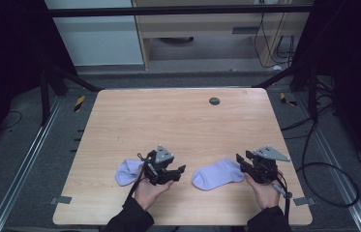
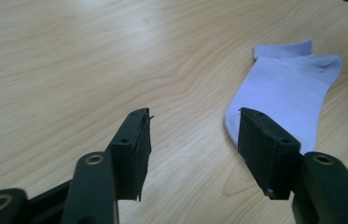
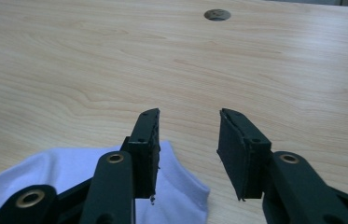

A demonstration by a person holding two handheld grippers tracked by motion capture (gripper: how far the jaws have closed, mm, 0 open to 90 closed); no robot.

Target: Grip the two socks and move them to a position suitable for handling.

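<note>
Two pale lavender ankle socks lie flat on the wooden table (image 1: 178, 121), near its front edge. The left sock (image 1: 127, 171) lies just left of my left gripper (image 1: 180, 173), partly hidden by its body. That gripper points right toward the right sock (image 1: 218, 174) (image 2: 286, 93), and my left gripper's (image 2: 194, 119) jaws stand wide apart over bare wood with nothing between them. My right gripper (image 1: 240, 162) hovers at the right sock's right end. In the right gripper view, my right gripper (image 3: 189, 116) is open and the sock (image 3: 69, 172) lies below its left jaw, not pinched.
A small dark round grommet (image 1: 214, 101) (image 3: 217, 15) is set in the table near its far edge. Metal frame legs and cables run over the grey floor around the table. A person's hands and dark sleeves come in at the front edge.
</note>
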